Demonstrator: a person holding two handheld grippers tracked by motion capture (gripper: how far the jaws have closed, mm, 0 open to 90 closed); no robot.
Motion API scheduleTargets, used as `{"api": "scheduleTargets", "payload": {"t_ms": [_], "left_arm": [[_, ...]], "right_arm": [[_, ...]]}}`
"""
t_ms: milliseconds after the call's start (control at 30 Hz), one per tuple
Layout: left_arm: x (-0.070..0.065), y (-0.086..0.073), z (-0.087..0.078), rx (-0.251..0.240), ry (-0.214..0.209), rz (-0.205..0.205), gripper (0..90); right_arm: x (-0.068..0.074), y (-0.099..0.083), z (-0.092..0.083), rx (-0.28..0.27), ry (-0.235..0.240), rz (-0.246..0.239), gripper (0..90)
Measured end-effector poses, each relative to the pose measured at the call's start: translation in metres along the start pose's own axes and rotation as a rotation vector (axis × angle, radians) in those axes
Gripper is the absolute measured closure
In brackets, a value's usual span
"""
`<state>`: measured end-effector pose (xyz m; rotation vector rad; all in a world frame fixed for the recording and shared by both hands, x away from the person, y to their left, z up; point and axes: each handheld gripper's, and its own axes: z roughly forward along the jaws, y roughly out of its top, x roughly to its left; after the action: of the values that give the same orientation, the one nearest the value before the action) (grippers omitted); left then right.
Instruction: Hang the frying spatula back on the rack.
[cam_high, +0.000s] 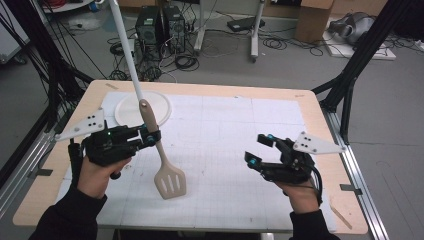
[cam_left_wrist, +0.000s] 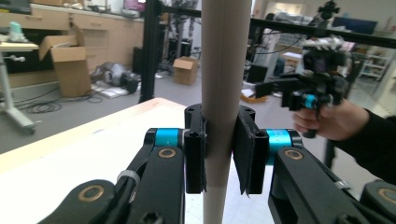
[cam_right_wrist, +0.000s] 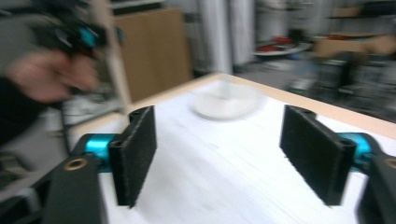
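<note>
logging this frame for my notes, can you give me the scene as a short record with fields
surface: table with a white gridded mat
left gripper: left gripper, shut on the spatula handle
spatula: spatula, beige, slotted blade end down, handle up, tilted
spatula contact with mat: cannot tell whether the blade touches
right gripper: right gripper, open, holds nothing, above the mat's right part
plate: plate, white, round, at the far left of the mat, nothing on it
right gripper view: blurred

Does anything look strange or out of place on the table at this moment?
Nothing is spilled or broken. The spatula stands tilted, its slotted blade near the mat, held by the left tongs. The plate lies flat.
</note>
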<state>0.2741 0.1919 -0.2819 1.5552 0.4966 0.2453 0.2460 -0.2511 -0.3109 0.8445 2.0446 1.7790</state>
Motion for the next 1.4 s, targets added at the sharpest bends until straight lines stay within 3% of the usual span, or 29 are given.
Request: {"api": "scheduleTargets", "payload": {"t_ms": [67,100,133,167,200,300,333,567,600,733,967,1000,1200,1400], "left_arm": [[0.005,0.006,0.003,0.011,0.016,-0.004,75.3],[0.005,0.006,0.003,0.011,0.016,-0.004,75.3],[0.011,0.011,0.005,0.017,0.032,-0.01,75.3],[0.011,0.011,0.005,0.017,0.032,-0.01,75.3],[0.017,0.018,0.007,0.013,0.05,-0.009,75.2],[0.023,0.026,0.009,0.008,0.071,-0.007,75.3],[0.029,0.035,0.01,0.007,0.089,0.001,75.3],[0.052,0.062,0.013,0.006,0.139,-0.005,75.2],[0.062,0.071,0.016,0.016,0.145,-0.012,75.2],[0.079,0.086,0.021,0.034,0.169,0.002,75.2],[0.103,0.104,0.023,0.027,0.17,-0.016,75.2],[0.113,0.109,0.023,0.026,0.176,-0.023,75.2],[0.139,0.117,0.026,0.028,0.2,-0.054,75.1],[0.157,0.12,0.029,0.014,0.192,-0.089,75.2]], "right_arm": [[-0.004,-0.007,-0.009,0.011,-0.096,-0.011,19.8],[-0.004,-0.007,-0.009,0.011,-0.096,-0.011,19.8],[-0.008,-0.015,-0.014,0.037,-0.184,-0.033,17.3],[-0.008,-0.015,-0.014,0.037,-0.184,-0.033,17.3],[-0.01,-0.02,-0.017,0.059,-0.226,-0.05,17.0],[-0.011,-0.023,-0.019,0.059,-0.249,-0.058,16.9],[-0.014,-0.026,-0.019,0.083,-0.266,-0.071,17.0],[-0.018,-0.031,-0.018,0.092,-0.281,-0.069,16.9],[-0.019,-0.032,-0.018,0.093,-0.28,-0.068,16.9],[-0.02,-0.033,-0.019,0.088,-0.28,-0.06,16.9],[-0.024,-0.035,-0.023,0.078,-0.282,-0.038,16.9],[-0.025,-0.035,-0.023,0.078,-0.279,-0.038,16.9],[-0.025,-0.035,-0.024,0.071,-0.272,-0.025,16.9],[-0.029,-0.038,-0.023,0.07,-0.262,-0.008,16.9]]}}
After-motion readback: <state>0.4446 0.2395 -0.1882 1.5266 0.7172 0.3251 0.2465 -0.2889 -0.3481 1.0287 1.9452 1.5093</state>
